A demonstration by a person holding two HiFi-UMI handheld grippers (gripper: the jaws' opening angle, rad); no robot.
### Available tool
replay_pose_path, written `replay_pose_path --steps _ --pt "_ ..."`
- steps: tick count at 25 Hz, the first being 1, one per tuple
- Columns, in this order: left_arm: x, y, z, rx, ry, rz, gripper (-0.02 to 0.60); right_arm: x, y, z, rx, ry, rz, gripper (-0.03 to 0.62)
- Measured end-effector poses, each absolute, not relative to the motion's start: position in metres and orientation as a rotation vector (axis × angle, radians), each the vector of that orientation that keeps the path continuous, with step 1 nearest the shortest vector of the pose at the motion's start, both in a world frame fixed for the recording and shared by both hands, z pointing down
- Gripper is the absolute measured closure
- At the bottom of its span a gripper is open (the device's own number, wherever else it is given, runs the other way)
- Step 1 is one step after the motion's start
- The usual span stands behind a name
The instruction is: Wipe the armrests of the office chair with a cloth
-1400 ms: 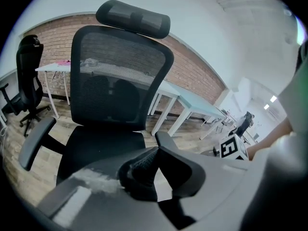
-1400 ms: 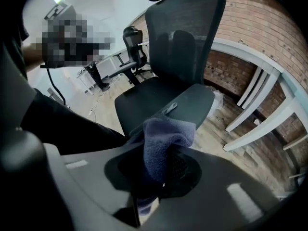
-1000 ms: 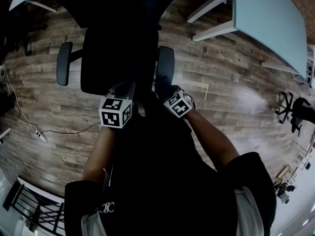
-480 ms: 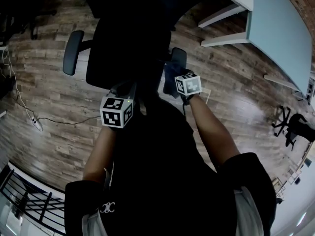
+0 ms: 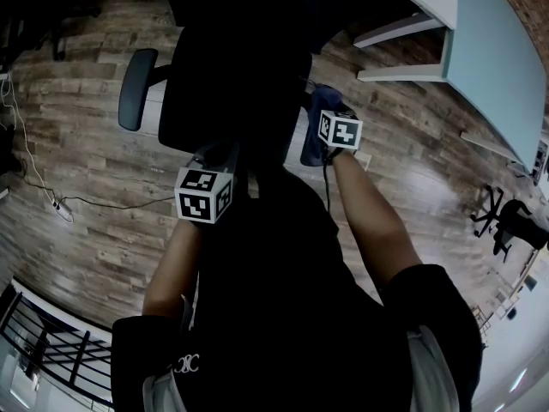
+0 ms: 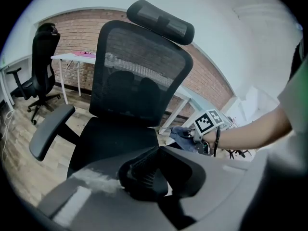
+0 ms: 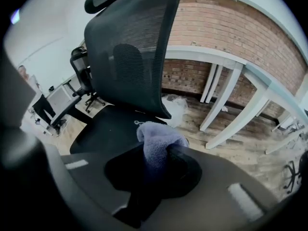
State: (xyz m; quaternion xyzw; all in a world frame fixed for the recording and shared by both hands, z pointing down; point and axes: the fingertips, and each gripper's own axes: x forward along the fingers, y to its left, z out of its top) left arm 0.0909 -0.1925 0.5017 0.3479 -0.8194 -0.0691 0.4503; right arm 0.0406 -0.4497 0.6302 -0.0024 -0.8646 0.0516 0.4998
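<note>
The black mesh office chair [image 5: 232, 84] stands in front of me, its left armrest [image 5: 137, 88] bare. A blue-grey cloth [image 5: 319, 103] lies over the right armrest, which is mostly hidden beneath it. My right gripper [image 5: 324, 120] is shut on that cloth [image 7: 156, 138] and presses it onto the armrest; in the left gripper view it shows with the cloth [image 6: 182, 137] beside the seat. My left gripper [image 5: 223, 157] hovers at the seat's front edge, shut with nothing in it [image 6: 144, 170]. The left armrest [image 6: 50, 129] sits far to its left.
A white desk [image 5: 489, 41] with slanted legs [image 7: 226, 97] stands to the right behind the chair. A cable and power strip [image 5: 53, 202] lie on the wooden floor at left. Other office chairs [image 5: 506, 217] [image 6: 43, 76] stand farther off. A railing [image 5: 43, 350] runs lower left.
My right gripper has slid forward along the right armrest with the cloth, away from my body. The left gripper has stayed in place.
</note>
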Motion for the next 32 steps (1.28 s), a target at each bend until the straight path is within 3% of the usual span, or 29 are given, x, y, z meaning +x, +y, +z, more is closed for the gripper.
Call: replay_pose_path --steps 9,17,26,32 --pt "0.066 -0.157 0.513 0.973 -1.970 -0.153 0.575 0.020 -0.413 0.600 0.168 -2.282 0.070 0.526" --pt "0.047 -0.133 0.530 1.092 -1.903 -0.069 0.575 0.040 -0.346 0.617 0.638 -2.334 0.514 0.526" --pt "0.054 -0.118 0.555 1.194 -1.759 0.062 0.575 0.088 -0.386 0.653 1.356 -2.182 0.943 0.516" --pt "0.050 -0.129 0.566 1.250 -1.697 0.106 0.575 0.095 -0.417 0.657 1.560 -2.178 0.987 0.511"
